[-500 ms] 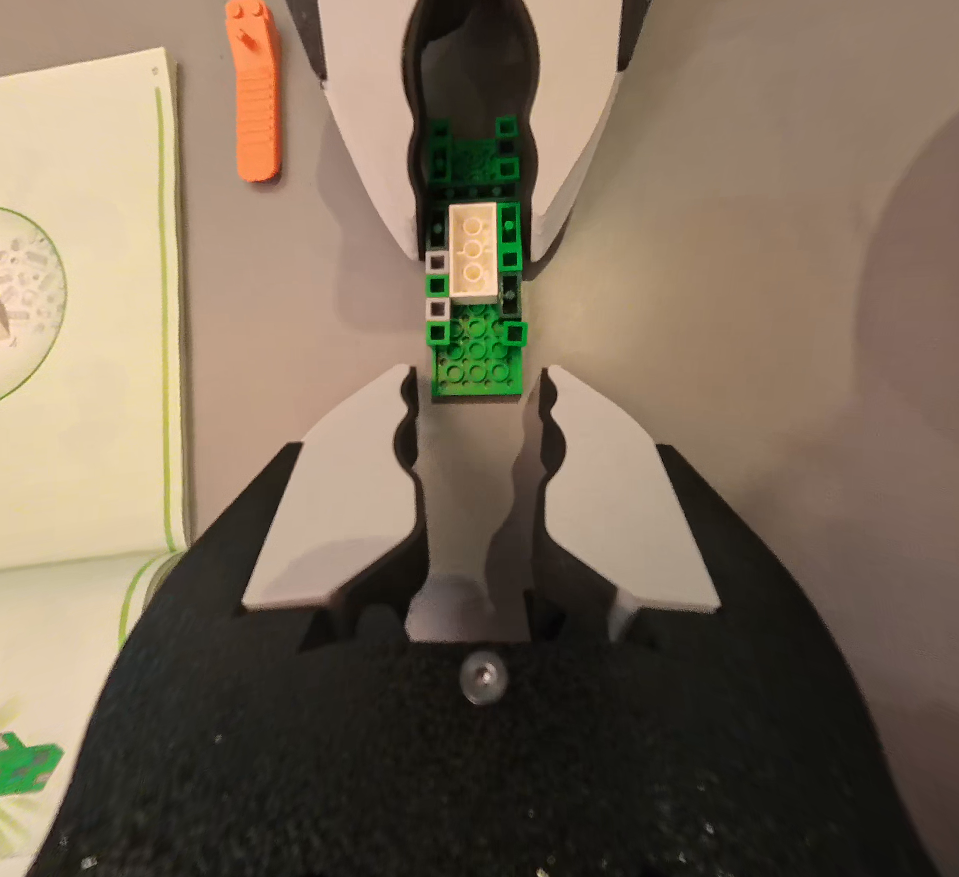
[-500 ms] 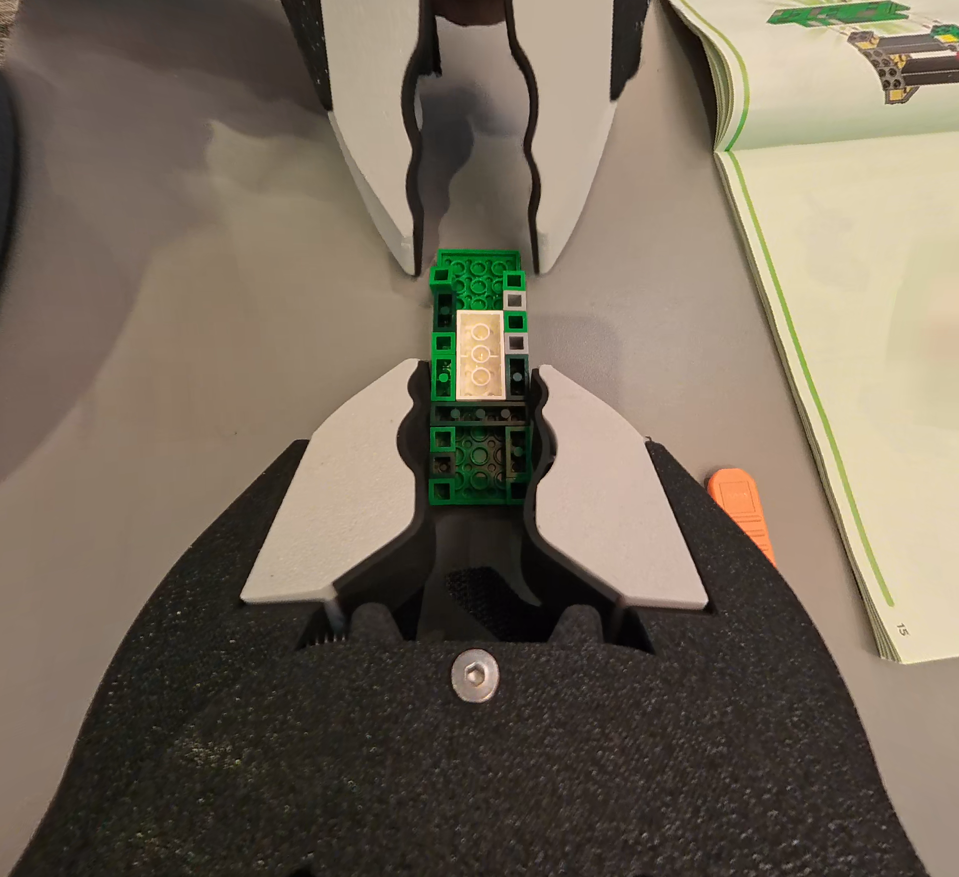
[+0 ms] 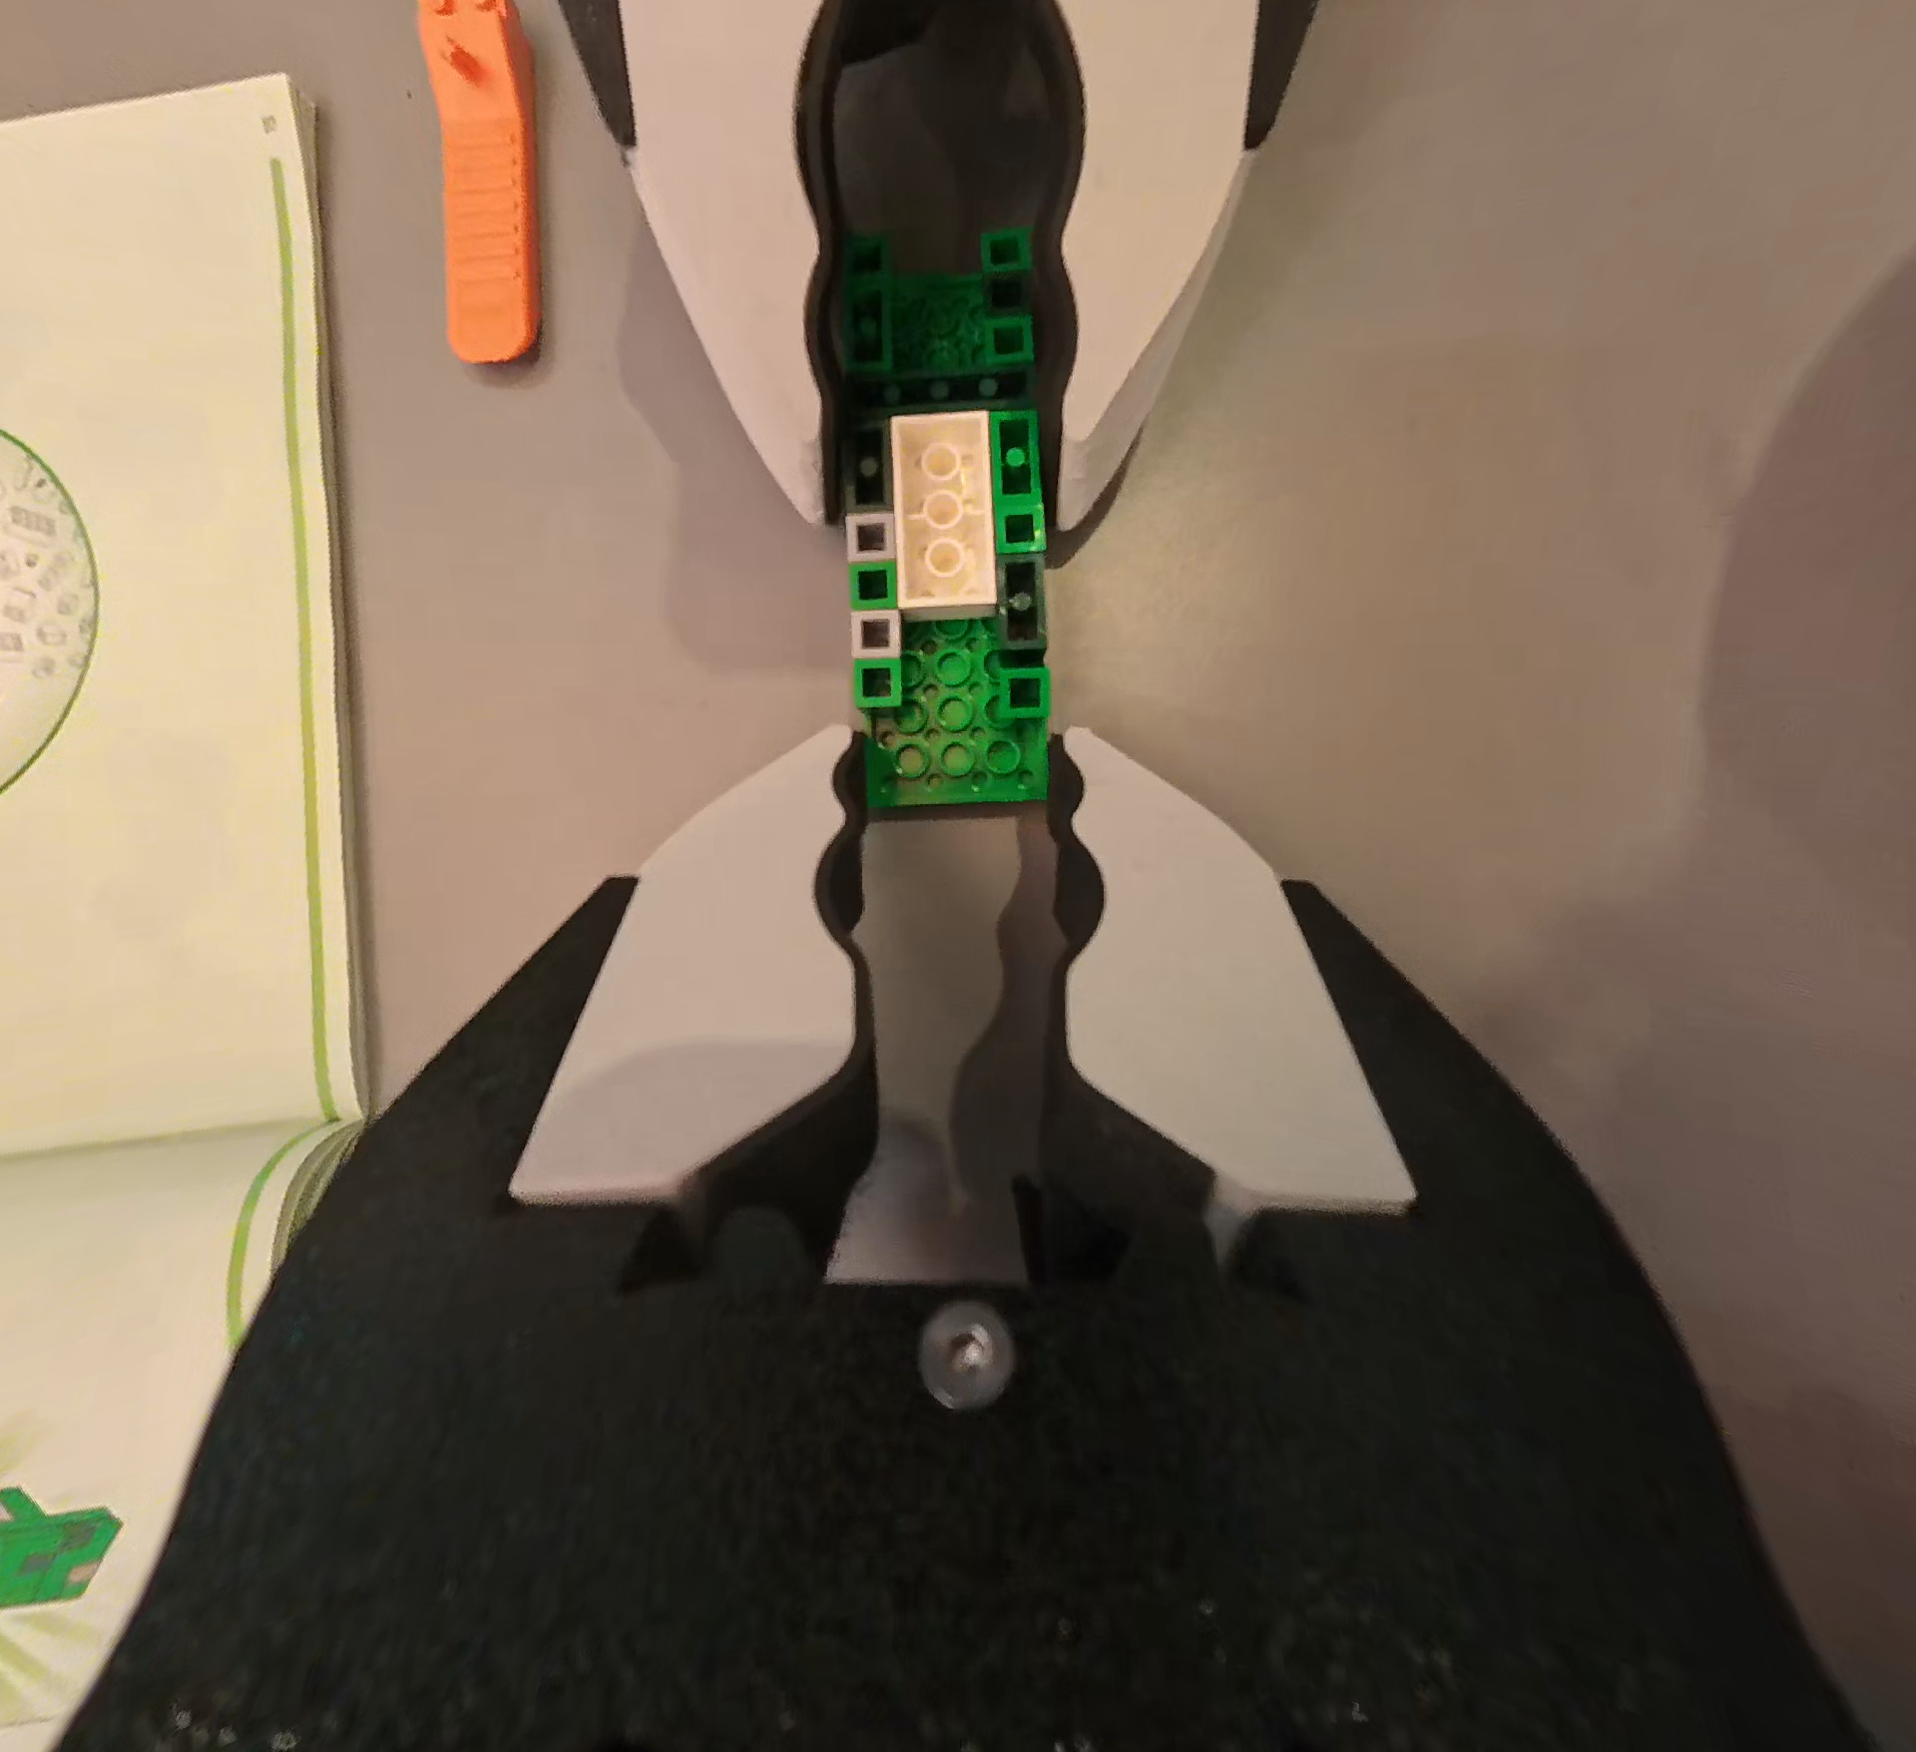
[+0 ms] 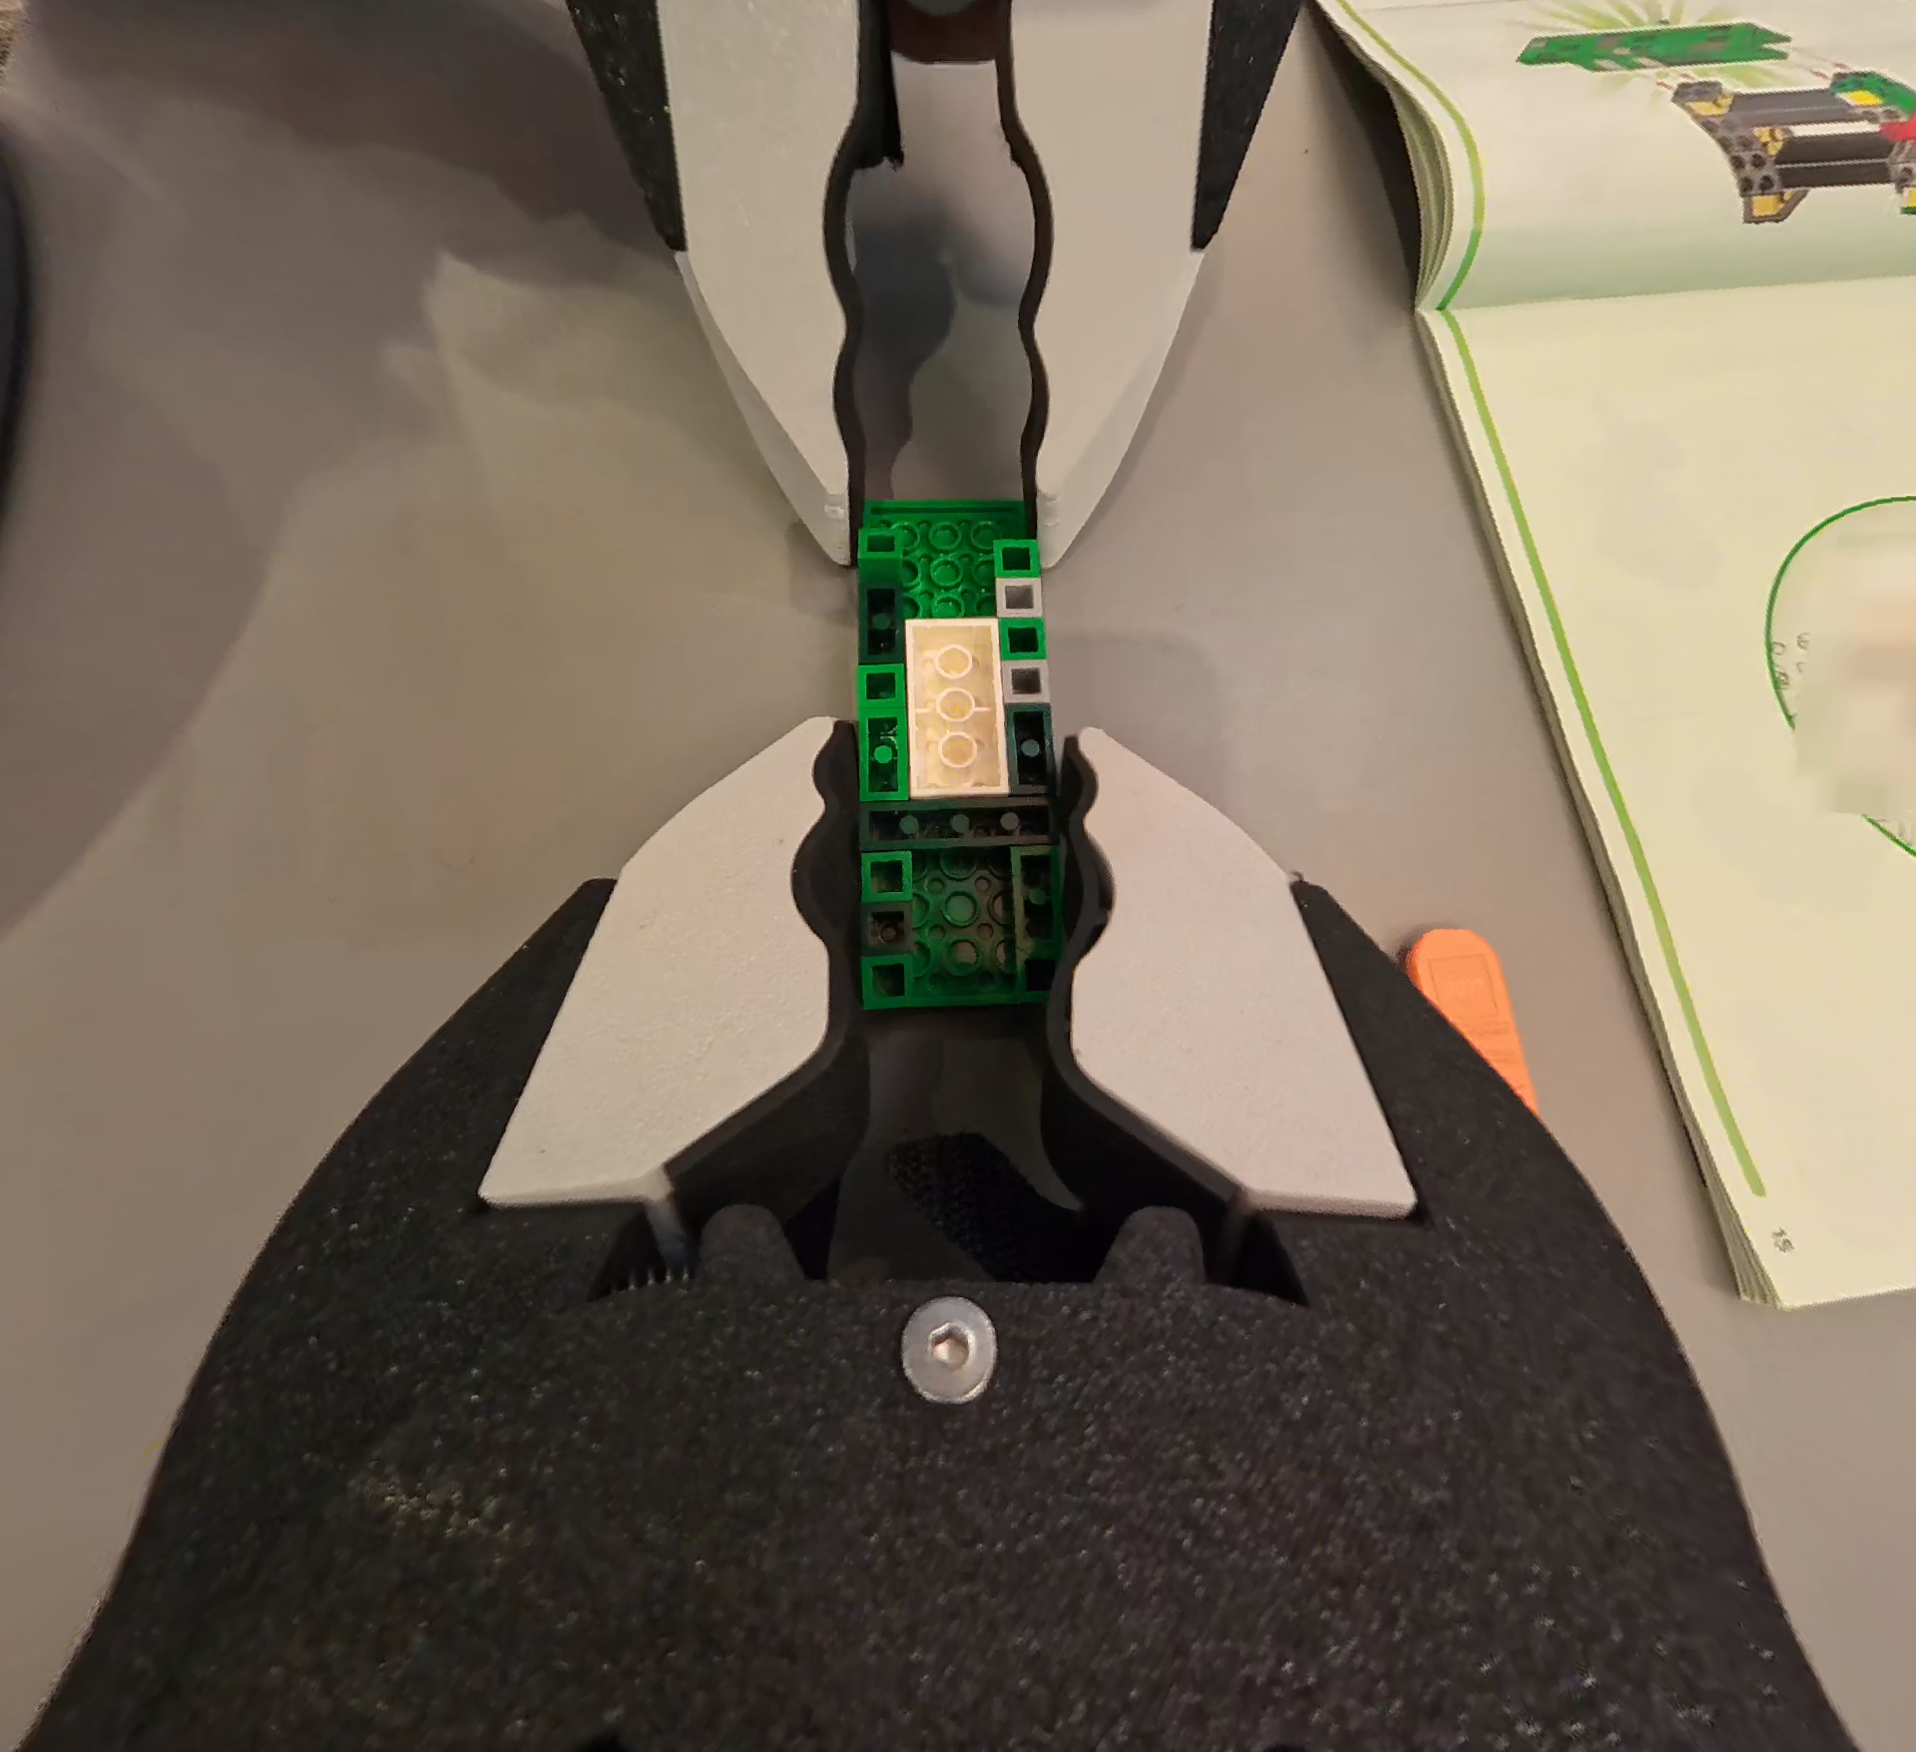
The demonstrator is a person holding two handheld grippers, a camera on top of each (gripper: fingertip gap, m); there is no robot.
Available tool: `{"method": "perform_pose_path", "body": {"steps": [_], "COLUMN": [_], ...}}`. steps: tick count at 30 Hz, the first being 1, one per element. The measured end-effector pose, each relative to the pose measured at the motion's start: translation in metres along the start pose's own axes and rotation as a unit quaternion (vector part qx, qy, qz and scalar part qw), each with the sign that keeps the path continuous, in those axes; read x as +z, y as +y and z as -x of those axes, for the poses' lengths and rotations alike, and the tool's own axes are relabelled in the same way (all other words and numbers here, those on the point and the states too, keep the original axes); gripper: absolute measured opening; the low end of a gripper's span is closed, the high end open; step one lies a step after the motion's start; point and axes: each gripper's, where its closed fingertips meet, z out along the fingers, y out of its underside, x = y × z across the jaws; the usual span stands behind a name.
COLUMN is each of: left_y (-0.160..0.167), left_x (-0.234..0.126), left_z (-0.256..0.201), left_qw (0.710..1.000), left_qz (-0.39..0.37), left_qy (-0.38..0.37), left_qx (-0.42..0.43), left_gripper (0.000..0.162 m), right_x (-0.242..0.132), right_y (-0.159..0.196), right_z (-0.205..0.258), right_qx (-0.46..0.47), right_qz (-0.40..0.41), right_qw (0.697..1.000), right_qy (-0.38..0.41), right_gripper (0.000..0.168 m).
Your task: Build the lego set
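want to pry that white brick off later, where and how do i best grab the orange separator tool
Grip the orange separator tool across its ribbed middle, coming from above with fingers on its two long edges. It lies flat on the table, apart from the booklet, and the long sides are narrow and parallel.

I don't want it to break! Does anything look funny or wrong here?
Nothing looks broken or spilled. One odd thing: the lego build, gripped by the left hand-held gripper and right hand-held gripper, seems to lie bottom-up; its white brick shows hollow tubes, not studs.
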Motion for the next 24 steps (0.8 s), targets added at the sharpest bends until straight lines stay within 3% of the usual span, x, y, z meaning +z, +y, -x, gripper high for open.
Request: {"method": "perform_pose_path", "body": {"steps": [12, 24], "left_y": [-0.002, -0.003], "left_x": [0.001, 0.001], "left_z": [0.0, 0.0], "left_qw": [0.999, 0.997], "left_qz": [-0.039, -0.069], "left_qy": [-0.016, -0.022], "left_qx": [-0.008, -0.006], "left_gripper": [0.032, 0.032], "right_x": [-0.02, -0.045], "right_y": [0.016, 0.023], "right_z": [0.0, -0.004], "right_qx": [0.029, 0.168], "right_qz": [0.002, -0.047], "right_qw": [0.998, 0.982], "right_qy": [0.059, 0.067], "right_gripper": [0.048, 0.045]}}
